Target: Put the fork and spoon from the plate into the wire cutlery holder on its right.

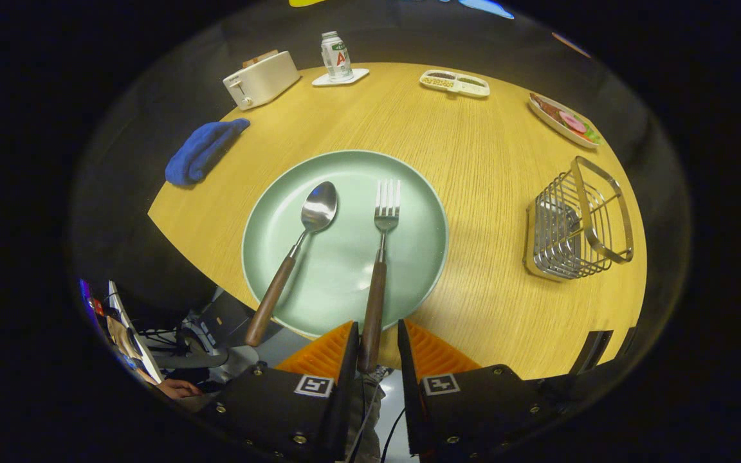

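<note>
Lying on the plate [345, 244], the fork [380, 257] reaches back — its handle end between the spread gripper [378, 347] fingers.

We cannot tell whether the tool [378, 334] touches the fork [380, 257]: its handle end lies in the gap, against the left finger and apart from the right. The two-part dish [455, 83] and far plate [563, 119] hold food too small to name, perhaps snacks. The spoon [293, 251] handle overhangs the table [473, 167] edge, whose near corner the fingers hide.
</note>
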The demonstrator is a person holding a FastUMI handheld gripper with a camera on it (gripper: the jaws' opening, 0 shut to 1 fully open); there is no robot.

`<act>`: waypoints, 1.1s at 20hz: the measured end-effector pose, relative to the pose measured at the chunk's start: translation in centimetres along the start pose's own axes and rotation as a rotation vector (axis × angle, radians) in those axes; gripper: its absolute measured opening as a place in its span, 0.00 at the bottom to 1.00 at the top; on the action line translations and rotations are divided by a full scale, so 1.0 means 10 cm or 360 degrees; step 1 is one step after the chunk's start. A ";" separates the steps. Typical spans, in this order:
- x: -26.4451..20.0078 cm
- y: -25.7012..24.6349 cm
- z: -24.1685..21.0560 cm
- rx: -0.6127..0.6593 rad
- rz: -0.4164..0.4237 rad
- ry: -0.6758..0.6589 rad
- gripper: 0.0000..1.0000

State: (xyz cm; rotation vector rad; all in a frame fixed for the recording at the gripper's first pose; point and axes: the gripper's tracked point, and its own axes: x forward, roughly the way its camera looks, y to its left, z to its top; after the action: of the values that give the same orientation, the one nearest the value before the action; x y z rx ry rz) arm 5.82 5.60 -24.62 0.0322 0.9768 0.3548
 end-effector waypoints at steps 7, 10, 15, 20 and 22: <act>-0.04 -0.11 0.05 0.0036 0.0087 0.0138 0.09; -0.15 -0.25 0.03 -0.0100 0.0039 0.0213 0.01; -0.62 -0.26 0.06 -0.0216 0.0156 0.0369 0.01; -1.36 -0.71 0.17 -0.0391 0.0083 0.0519 0.01; -1.61 -0.99 0.22 -0.0425 0.0028 0.0571 0.01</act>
State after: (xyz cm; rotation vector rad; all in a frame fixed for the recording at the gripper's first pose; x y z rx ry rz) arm 2.22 -8.45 -12.22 -0.2737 1.2757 0.5162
